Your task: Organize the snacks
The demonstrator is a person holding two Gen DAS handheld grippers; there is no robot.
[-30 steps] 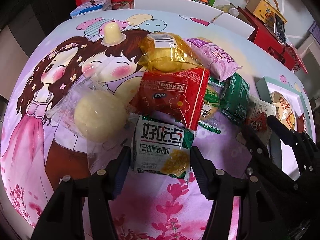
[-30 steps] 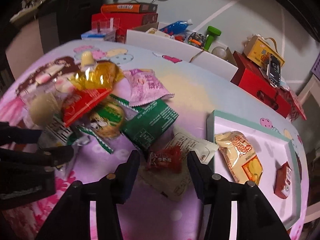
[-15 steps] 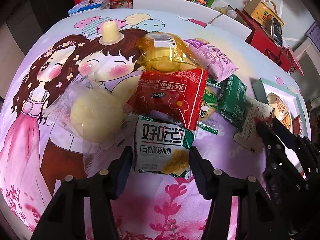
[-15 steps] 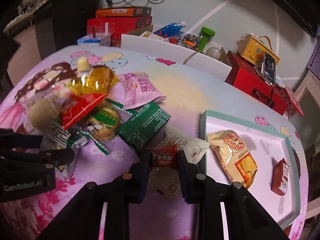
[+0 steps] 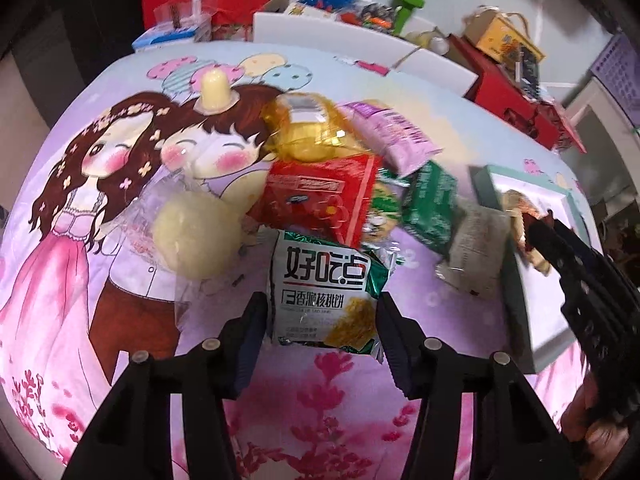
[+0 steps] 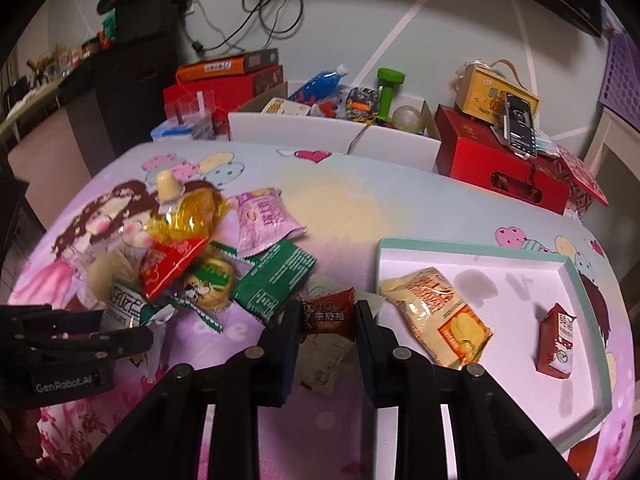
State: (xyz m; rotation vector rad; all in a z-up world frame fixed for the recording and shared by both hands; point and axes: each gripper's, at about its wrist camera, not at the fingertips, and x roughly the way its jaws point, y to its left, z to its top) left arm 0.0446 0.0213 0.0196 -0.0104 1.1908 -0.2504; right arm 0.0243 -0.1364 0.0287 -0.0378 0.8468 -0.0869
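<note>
Left wrist view:
- left gripper (image 5: 322, 316): jaws pinch the white-and-green biscuit packet (image 5: 326, 288) by its two side edges, pads pressed on the wrapper; packet sits upright between the jaws, its lower half in the gap, its top edge touching the red packet (image 5: 320, 200).
- pile: the red packet lies behind the held one; a round pale bun in clear wrap (image 5: 192, 236) is to the left of it, a yellow-wrapped snack (image 5: 308, 132) and a pink packet (image 5: 392, 136) behind, a dark green packet (image 5: 432, 204) to the right.
- tabletop (image 5: 100, 240): covered by a cartoon-print cloth; a small pale jelly cup (image 5: 216, 90) stands apart at the far side.
- tray (image 5: 516, 280): pale green rim, right of the pile; the right gripper's black body overlaps it at the frame edge.

Right wrist view:
- right gripper (image 6: 328, 320): jaws pinch a small red candy packet (image 6: 330, 314), pads on its left and right ends; packet is level, held clear above a white wrapper (image 6: 324, 360) on the cloth, just left of the tray rim.
- tray (image 6: 480, 252): holds a yellow-orange snack bag (image 6: 436, 316) near its left edge and a small dark red packet (image 6: 556, 340) near its right edge, well apart.
- left gripper (image 6: 72, 344): at the lower left edge, beside the pile; jaw state not readable here.
</note>
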